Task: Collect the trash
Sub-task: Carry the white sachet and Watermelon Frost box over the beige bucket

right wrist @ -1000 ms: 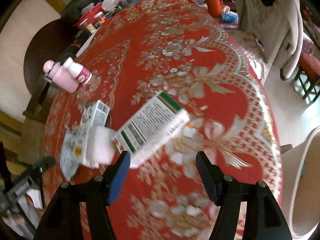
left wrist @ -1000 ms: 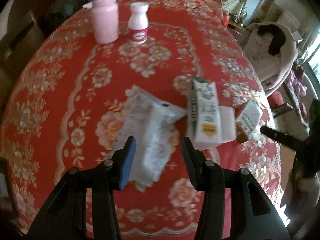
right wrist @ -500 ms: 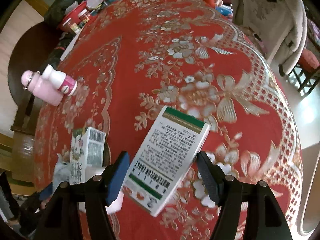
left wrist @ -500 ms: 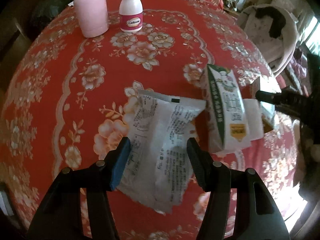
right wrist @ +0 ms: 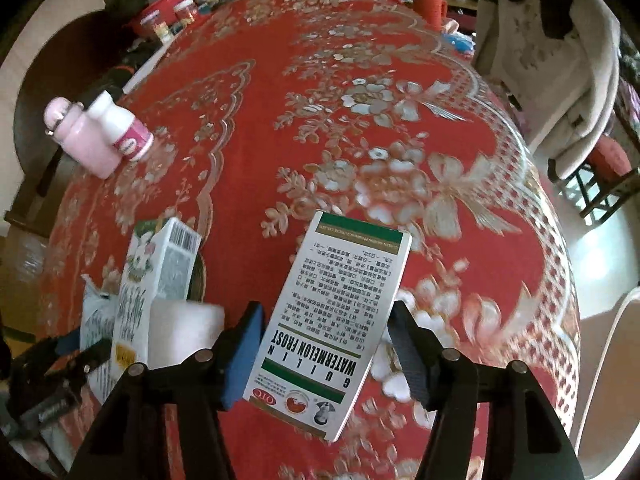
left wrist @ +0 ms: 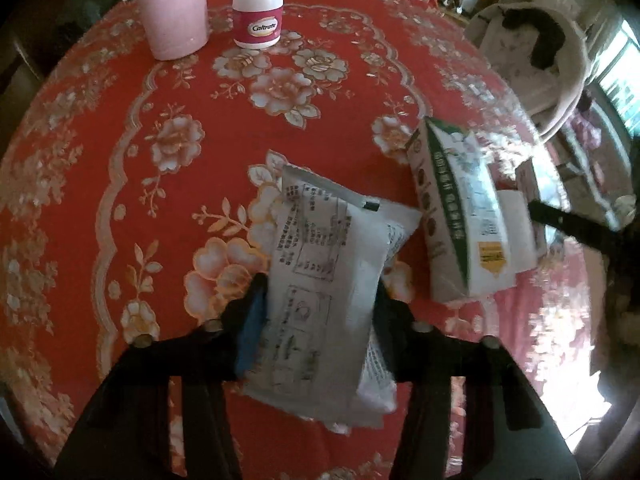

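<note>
A crinkled white wrapper point(left wrist: 320, 264) with black print lies on the red flowered tablecloth point(left wrist: 100, 168). My left gripper point(left wrist: 318, 316) is closing, and both pads pinch the wrapper's sides. A white and green medicine box point(right wrist: 340, 320), printed "Watermelon Frost", lies flat between the fingers of my right gripper point(right wrist: 326, 340). Those jaws are closing too; the left pad touches the box, while a thin gap shows at the right pad. A green and white drink carton point(left wrist: 460, 220) point(right wrist: 160, 264) and a small white block point(right wrist: 184, 328) lie between the two grippers.
A pink bottle point(left wrist: 172, 12) point(right wrist: 80, 140) and a white Caltrate bottle point(left wrist: 258, 12) point(right wrist: 124, 132) stand at the table's far side. A chair draped with clothes point(right wrist: 552, 60) stands beyond the table edge. Assorted clutter point(right wrist: 180, 8) lines the far end.
My left gripper came down over the wrapper and its jaws narrowed onto it. My right gripper moved over the medicine box, which now sits between its fingers.
</note>
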Motion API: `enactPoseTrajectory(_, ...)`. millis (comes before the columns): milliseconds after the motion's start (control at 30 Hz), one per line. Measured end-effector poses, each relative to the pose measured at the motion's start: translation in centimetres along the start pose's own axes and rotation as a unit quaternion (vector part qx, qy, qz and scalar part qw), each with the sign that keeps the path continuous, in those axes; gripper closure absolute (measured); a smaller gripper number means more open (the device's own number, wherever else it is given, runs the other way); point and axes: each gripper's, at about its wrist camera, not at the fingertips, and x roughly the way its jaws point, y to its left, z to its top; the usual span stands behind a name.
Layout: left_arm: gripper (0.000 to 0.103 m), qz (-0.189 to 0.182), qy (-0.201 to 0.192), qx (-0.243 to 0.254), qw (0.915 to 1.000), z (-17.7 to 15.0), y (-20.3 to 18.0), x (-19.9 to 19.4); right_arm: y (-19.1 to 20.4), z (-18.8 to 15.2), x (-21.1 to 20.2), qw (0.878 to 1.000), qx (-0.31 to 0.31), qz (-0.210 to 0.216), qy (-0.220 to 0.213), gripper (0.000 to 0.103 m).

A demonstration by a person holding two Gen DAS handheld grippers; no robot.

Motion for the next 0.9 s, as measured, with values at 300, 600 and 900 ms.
enactPoseTrajectory(300,0.063,-0.012,-0.049,-0.023,0.9984,-0.6,-2.2,-5.1,-2.6,-2.5,-4.3,0.999,0.009,0.044,-0.024,0.042)
enactPoseTrajectory(600,0.063,-0.043,-0.067,-0.006,0.9969,-2.3,-11.0,-7.0,-6.9,-4.7,-7.6,0.998,-0.002,0.048,-0.03,0.042)
enactPoseTrajectory(900,0.063,-0.066,-0.06,0.037,0.9954,-3.2,-20.8,-5.8,-13.4,-6.7,-11.2,0.998,0.023,0.027,-0.045,0.042)
